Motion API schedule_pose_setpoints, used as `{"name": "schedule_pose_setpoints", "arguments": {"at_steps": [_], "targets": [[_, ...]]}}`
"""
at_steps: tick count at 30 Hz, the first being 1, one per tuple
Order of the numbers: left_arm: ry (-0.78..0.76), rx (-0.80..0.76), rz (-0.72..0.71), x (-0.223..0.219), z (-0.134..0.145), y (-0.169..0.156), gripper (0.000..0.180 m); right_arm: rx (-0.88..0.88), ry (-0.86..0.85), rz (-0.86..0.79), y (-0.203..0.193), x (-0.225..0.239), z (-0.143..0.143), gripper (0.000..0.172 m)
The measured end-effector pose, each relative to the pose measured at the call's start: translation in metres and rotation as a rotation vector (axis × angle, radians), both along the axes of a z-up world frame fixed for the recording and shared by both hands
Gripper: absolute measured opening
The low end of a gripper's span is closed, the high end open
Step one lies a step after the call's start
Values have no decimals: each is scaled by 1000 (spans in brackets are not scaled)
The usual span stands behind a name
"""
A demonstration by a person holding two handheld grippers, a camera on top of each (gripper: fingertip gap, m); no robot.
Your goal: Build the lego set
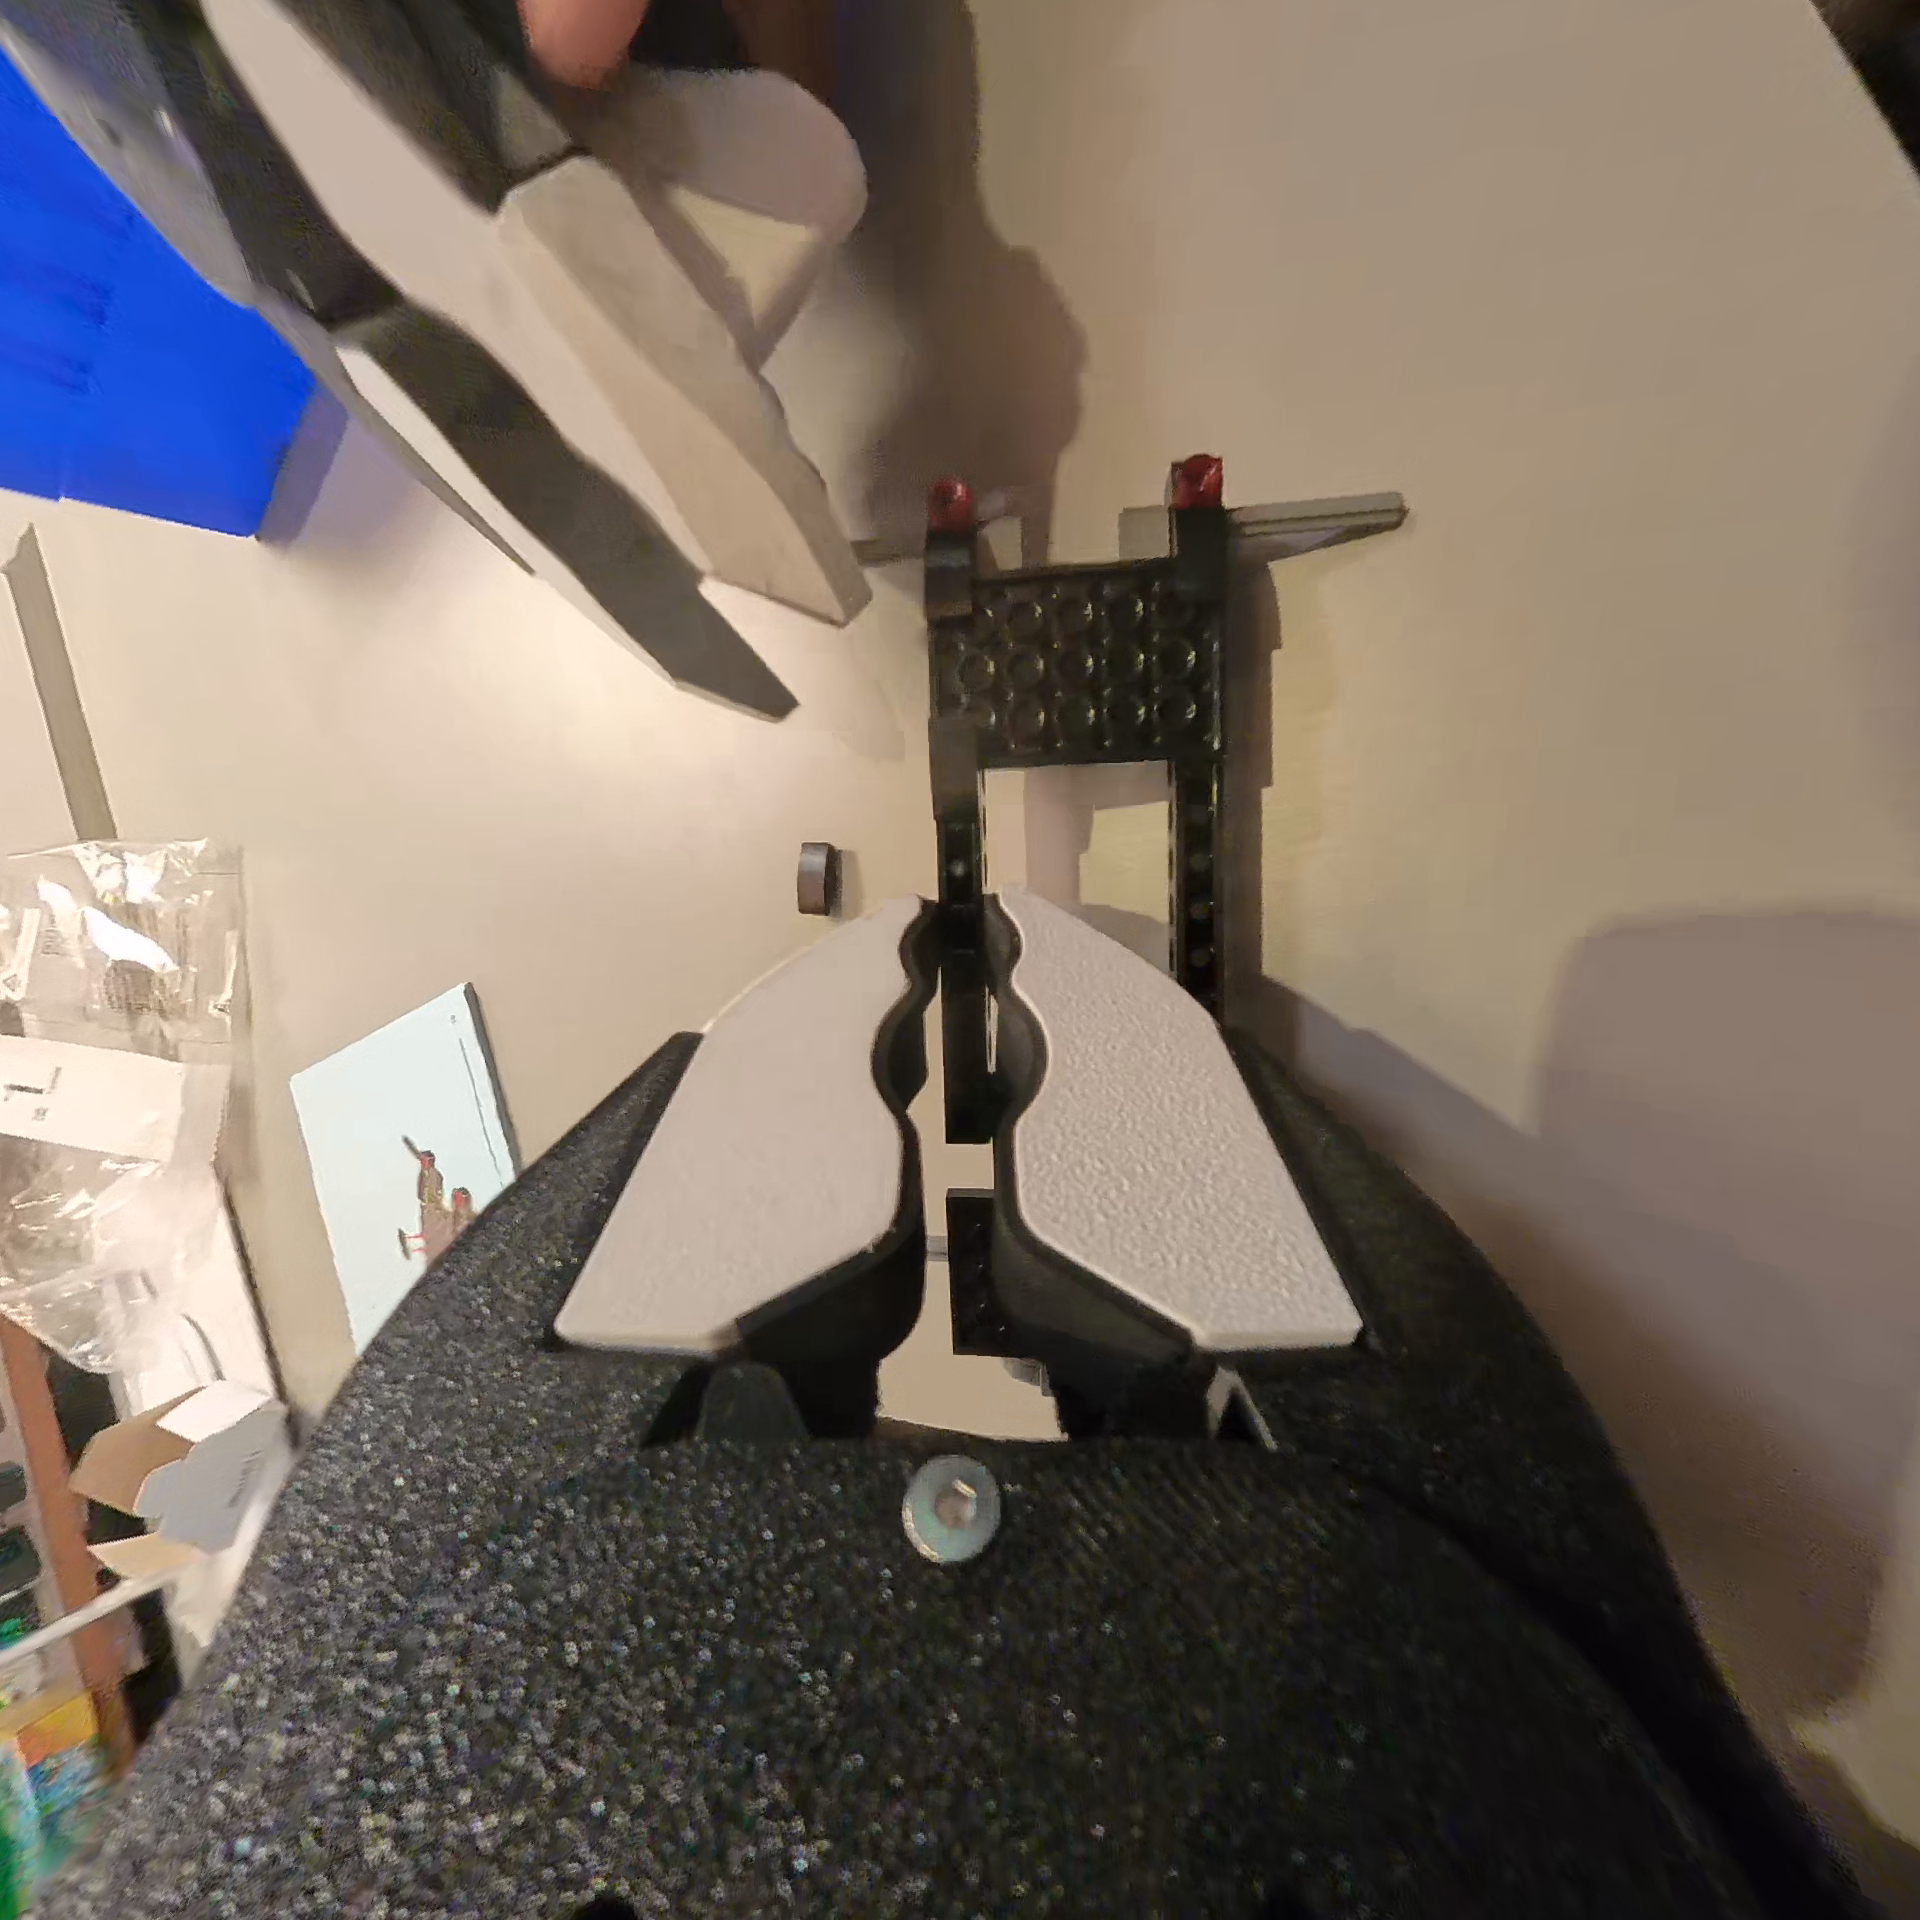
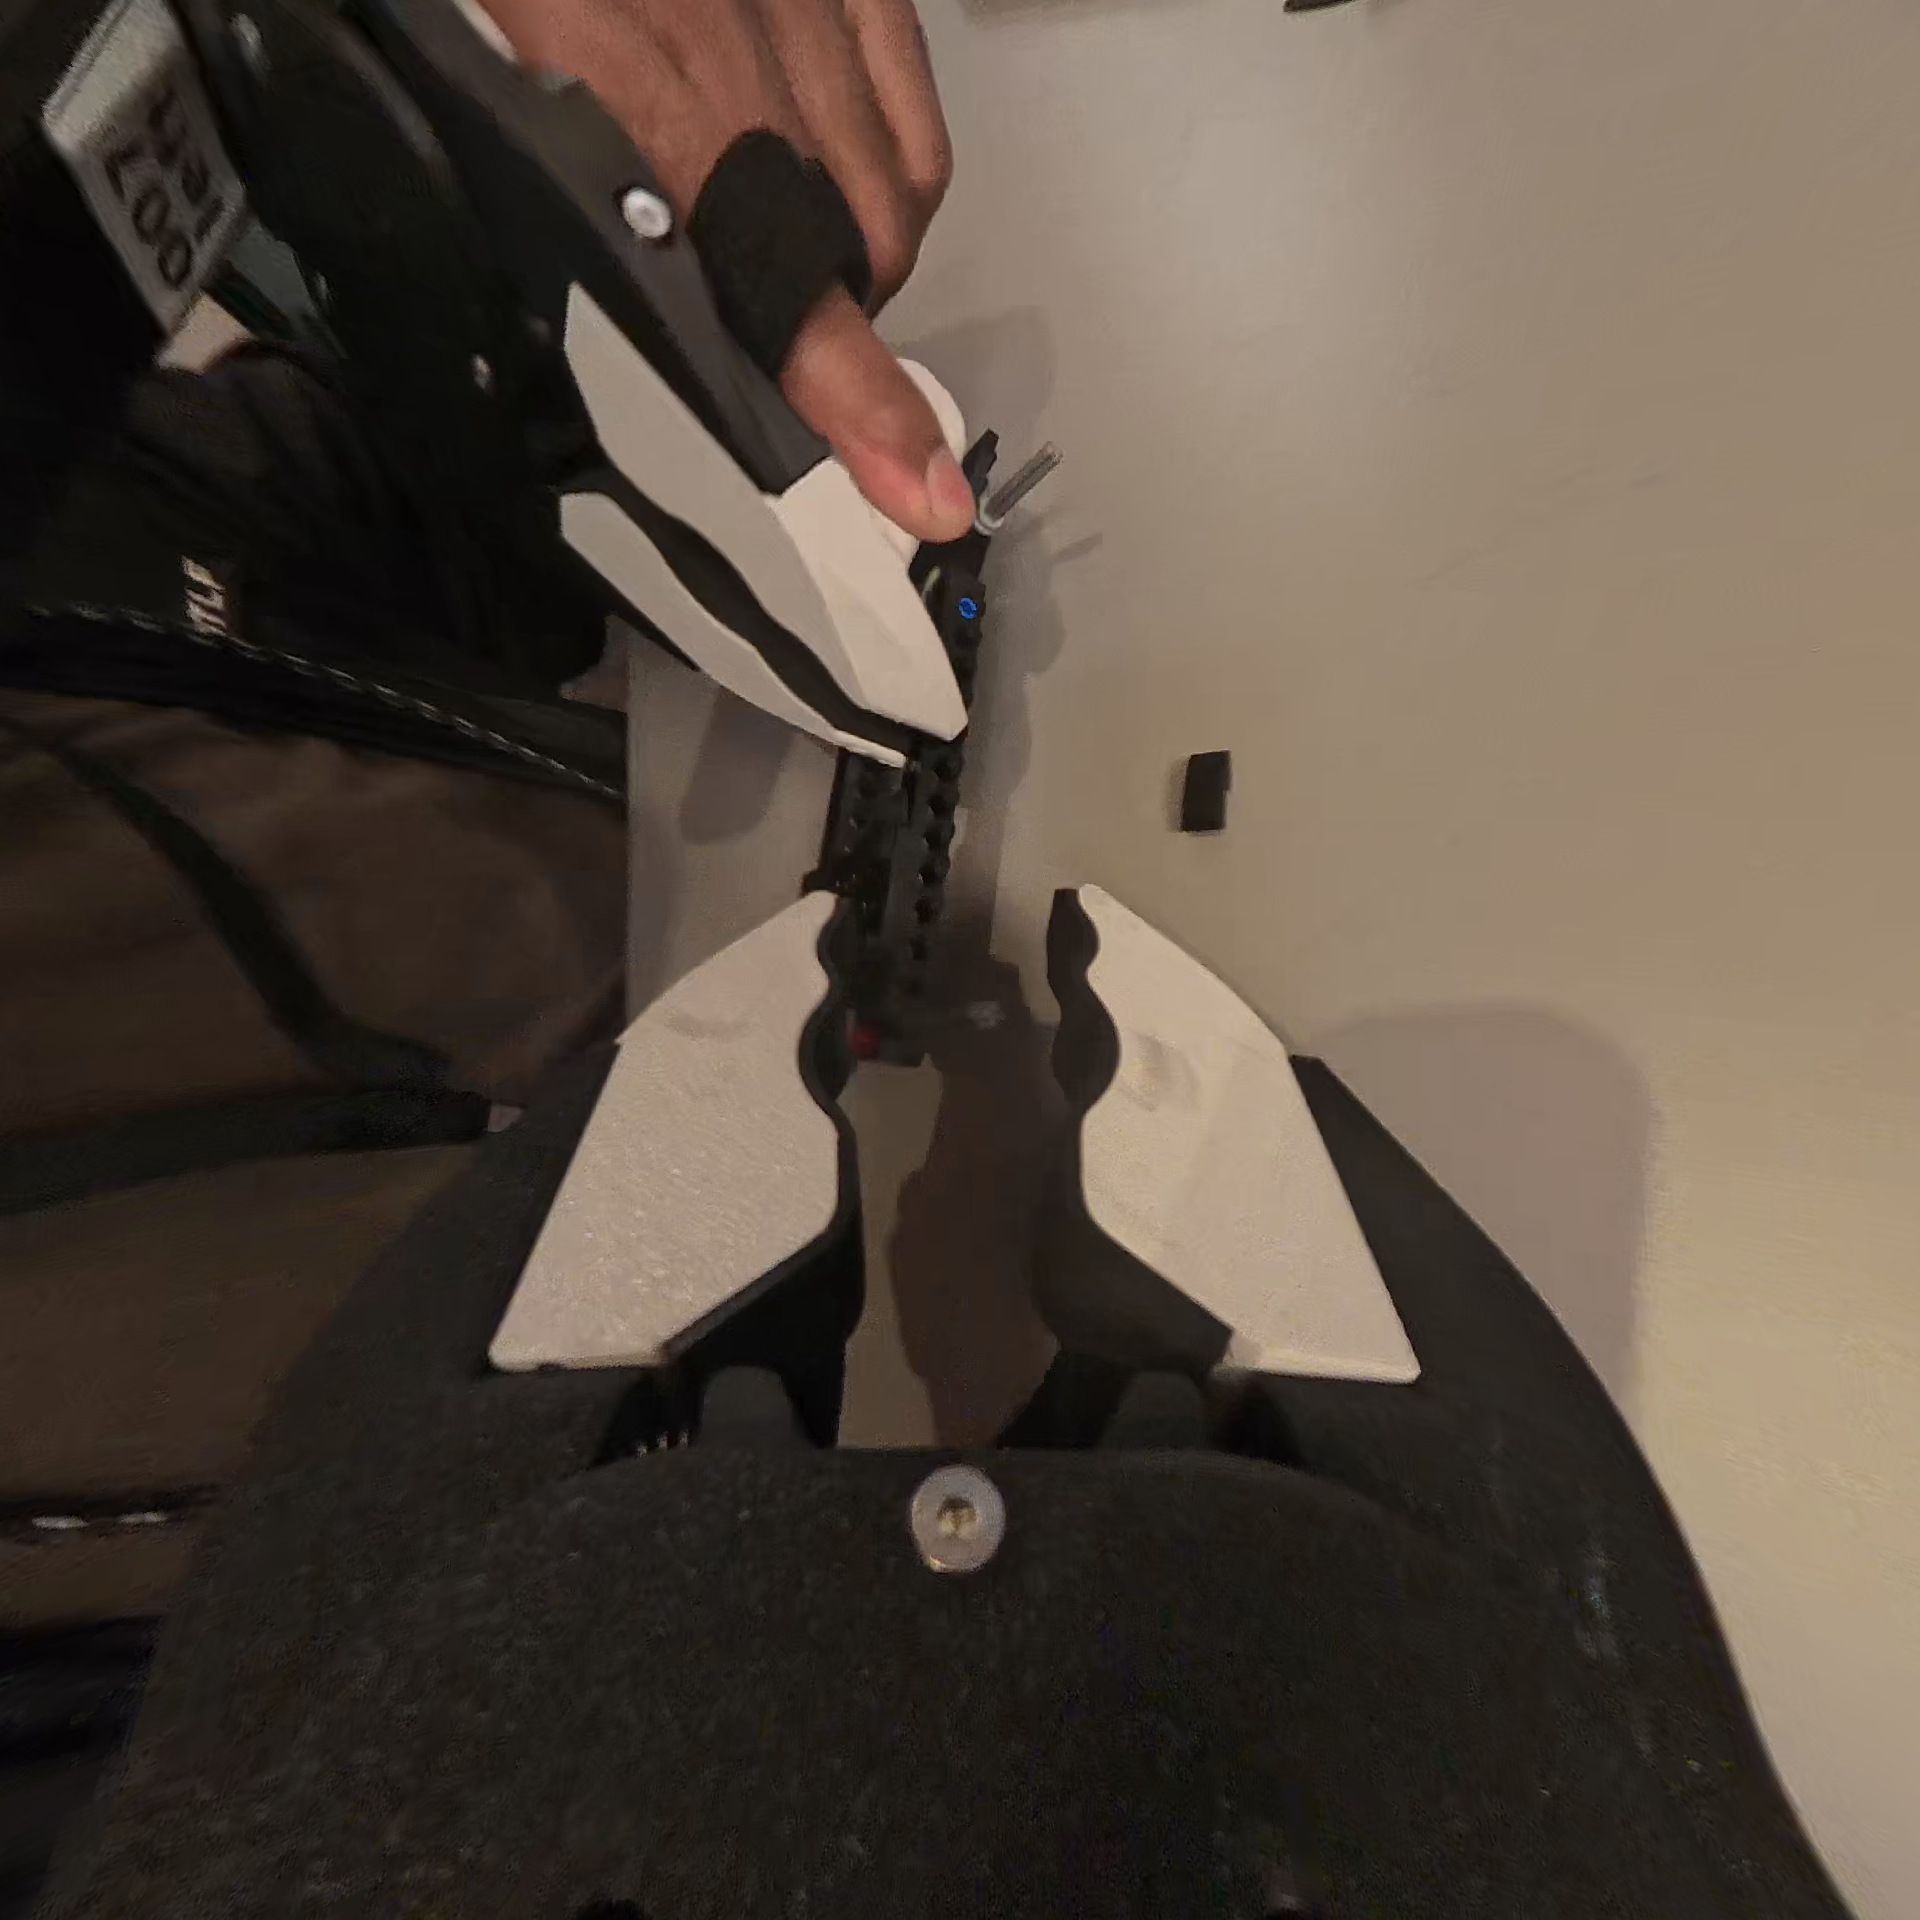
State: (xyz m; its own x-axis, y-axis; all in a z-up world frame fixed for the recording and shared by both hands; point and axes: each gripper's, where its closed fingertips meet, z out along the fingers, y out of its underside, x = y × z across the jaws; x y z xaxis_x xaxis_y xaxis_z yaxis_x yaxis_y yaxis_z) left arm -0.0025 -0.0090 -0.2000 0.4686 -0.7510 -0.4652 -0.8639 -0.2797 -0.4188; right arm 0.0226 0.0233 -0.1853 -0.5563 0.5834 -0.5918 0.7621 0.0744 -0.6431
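Note:
My left gripper (image 1: 961, 904) is shut on one long beam of a black brick frame (image 1: 1081, 665), which carries a studded plate, two red studs (image 1: 1197, 480) and grey axles (image 1: 1320, 514). In the right wrist view my right gripper (image 2: 945, 902) is open. The red-stud end of the same frame (image 2: 894, 935) stands between its fingers, close to the left finger (image 2: 727, 1091) and clear of the right one. The left gripper (image 2: 925, 743) shows there too, clamped on the frame, with a hand (image 2: 810, 156) on it. The right gripper (image 1: 816, 660) shows open at the upper left of the left wrist view.
A small dark round piece (image 1: 816, 878) lies on the pale table (image 1: 1455, 312) beside the frame; it also shows in the right wrist view (image 2: 1205, 790). A blue object (image 1: 125, 343), clear plastic bags (image 1: 114, 956), a pale booklet (image 1: 416, 1143) and a small white box (image 1: 187, 1475) lie at the left. My hands' fingertips stand some 5 cm from each other.

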Motion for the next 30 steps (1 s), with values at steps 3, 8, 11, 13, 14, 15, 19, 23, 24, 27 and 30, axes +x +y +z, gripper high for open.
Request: {"name": "schedule_pose_setpoints", "arguments": {"at_steps": [3, 8, 11, 13, 14, 15, 19, 23, 24, 27, 30], "targets": [[-66, -33, 43, -6, -2, 3, 8, 145, 169, 0, 14, -3, 2, 36], [-235, -110, 107, -17, -4, 6, 8, 490, 499, 23, 41, -6, -5, 32], [-344, -151, 135, -20, -1, 7, 8, 659, 673, 44, 47, -9, -8, 32], [-405, -180, 162, -24, 0, 8, 7, 748, 789, 35, 48, -14, -6, 32], [-440, -205, 177, -25, 0, 8, 8, 786, 852, 21, 48, -18, -3, 32], [-472, -219, 185, -26, 0, 9, 8, 816, 919, 9, 48, -21, 0, 32], [-569, -272, 205, -29, -2, 8, 7, 898, 1115, 22, 39, -27, 10, 32], [-614, -301, 219, -32, -2, 5, 7, 976, 1218, 65, 29, -31, 10, 32], [-632, -302, 226, -32, -1, 4, 7, 986, 1238, 71, 27, -31, 10, 31], [-657, -305, 230, -34, -1, 2, 7, 1015, 1274, 78, 23, -31, 11, 30], [-668, -309, 240, -35, 0, 1, 7, 1056, 1315, 76, 23, -32, 12, 30]]}}
